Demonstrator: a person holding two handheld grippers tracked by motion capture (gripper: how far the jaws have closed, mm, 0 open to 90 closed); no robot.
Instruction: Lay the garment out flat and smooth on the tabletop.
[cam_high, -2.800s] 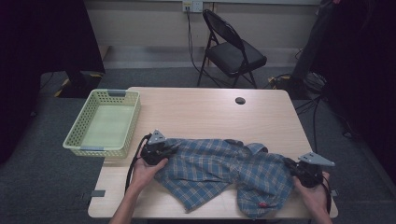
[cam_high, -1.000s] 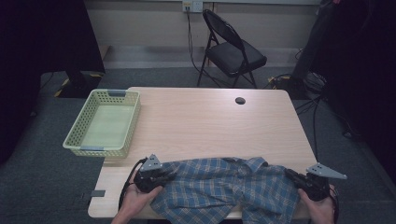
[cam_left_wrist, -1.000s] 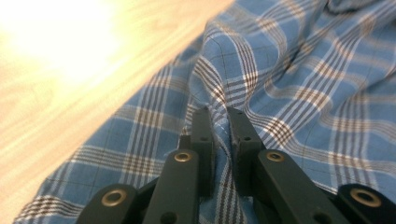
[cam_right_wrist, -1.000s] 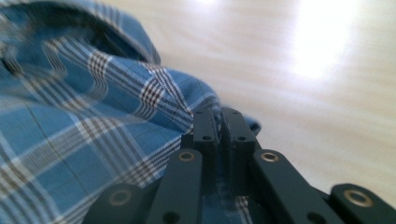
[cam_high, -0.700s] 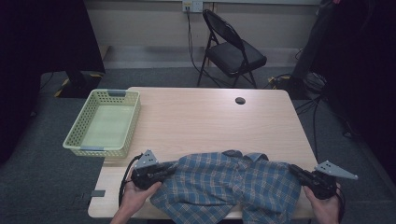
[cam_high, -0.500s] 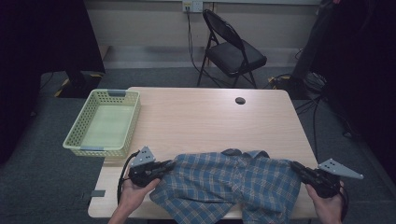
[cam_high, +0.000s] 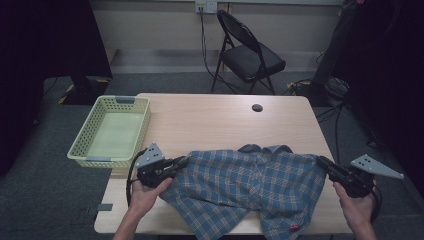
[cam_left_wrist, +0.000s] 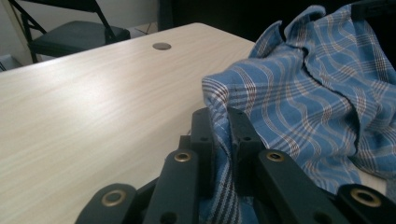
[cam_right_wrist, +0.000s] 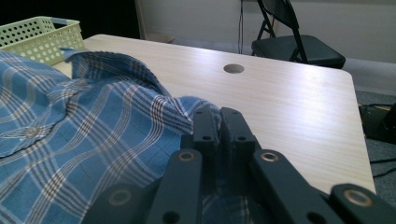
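A: Where's the shirt (cam_high: 245, 187) right now?

B: Spread across the near half of the bench (cam_high: 210, 115), collar toward the far side, its near hem hanging just over the near edge. My left gripper (cam_high: 179, 162) has its jaws closed on the left edge of the cloth, and my right gripper (cam_high: 322, 163) is clamped on the right edge. In both gripper views the plaid is pinched flat between the jaws.

A: How do you expect it to handle?

B: Light and limp, I'd say. It's thin woven cotton by the look of it, so it sags and wrinkles between my two holds and won't keep any shape on its own. It isn't fragile, but a shallow pinch could slip off.

A: So where's the best place to grip?

B: At the seamed edges, where the fabric is doubled, well apart from each other so the body stays taut. The basket (cam_high: 82, 145) sits at the far left, well clear of the cloth.
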